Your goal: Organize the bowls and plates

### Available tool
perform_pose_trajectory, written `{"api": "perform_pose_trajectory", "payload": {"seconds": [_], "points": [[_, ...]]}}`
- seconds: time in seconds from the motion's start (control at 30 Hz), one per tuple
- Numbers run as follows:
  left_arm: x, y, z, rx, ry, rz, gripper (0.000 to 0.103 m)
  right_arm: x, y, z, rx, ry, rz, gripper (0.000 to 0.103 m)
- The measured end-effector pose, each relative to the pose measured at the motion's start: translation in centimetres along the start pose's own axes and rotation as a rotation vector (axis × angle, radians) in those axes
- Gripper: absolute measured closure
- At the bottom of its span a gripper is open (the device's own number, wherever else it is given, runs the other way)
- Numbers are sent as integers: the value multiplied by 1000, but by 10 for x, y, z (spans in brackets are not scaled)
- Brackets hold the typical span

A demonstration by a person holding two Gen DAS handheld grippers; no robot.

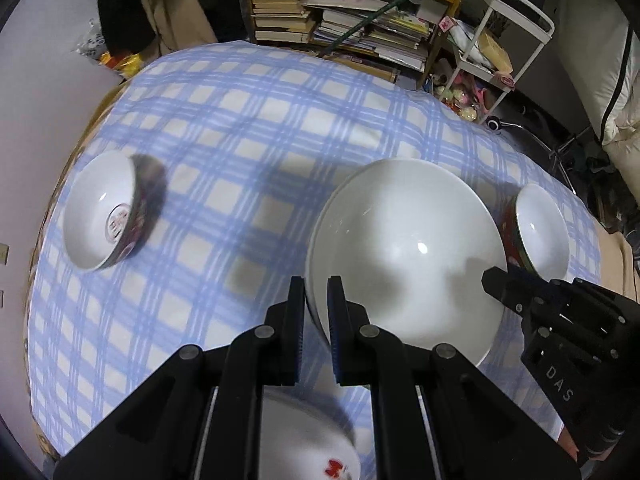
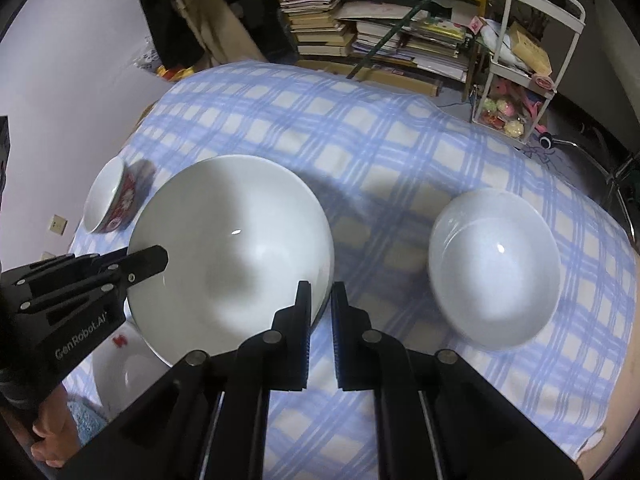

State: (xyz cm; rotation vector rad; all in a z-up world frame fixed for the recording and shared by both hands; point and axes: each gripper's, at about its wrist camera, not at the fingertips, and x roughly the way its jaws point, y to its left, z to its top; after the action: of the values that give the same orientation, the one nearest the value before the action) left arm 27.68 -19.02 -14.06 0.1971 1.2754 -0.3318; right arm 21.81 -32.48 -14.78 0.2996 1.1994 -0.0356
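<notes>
A large white bowl (image 1: 404, 248) (image 2: 232, 240) is held between both grippers over the blue checked tablecloth (image 1: 240, 120). My left gripper (image 1: 316, 286) is shut on its left rim, one finger inside and one outside. My right gripper (image 2: 320, 290) is shut on the opposite rim and shows in the left wrist view as a black finger (image 1: 494, 280) over the bowl's edge. The left gripper (image 2: 158, 258) shows likewise in the right wrist view. A red patterned bowl (image 1: 112, 212) (image 2: 116, 196) sits at the far left.
A white bowl with a red outside (image 1: 540, 228) (image 2: 496, 264) stands to the right. Another white bowl with a red mark (image 1: 316, 440) (image 2: 120, 364) lies near the front, partly under the left gripper. Bookshelves (image 1: 340, 12) and a white cart (image 2: 532, 52) stand beyond the table.
</notes>
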Motion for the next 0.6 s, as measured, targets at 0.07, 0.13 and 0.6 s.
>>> {"api": "perform_pose_trajectory", "payload": {"seconds": [0.07,0.13,0.6], "points": [[-5,4,-8,-10,0,-21,92,-8,9,-7,-34,-17,-28,92],[-6,4,-18,-18,-1,-33,92,-13,11,-15,-35,-26,-37,92],[18,-5,-56,-38,48,-58,92,2,-5,-57,40,9,-25,92]]}}
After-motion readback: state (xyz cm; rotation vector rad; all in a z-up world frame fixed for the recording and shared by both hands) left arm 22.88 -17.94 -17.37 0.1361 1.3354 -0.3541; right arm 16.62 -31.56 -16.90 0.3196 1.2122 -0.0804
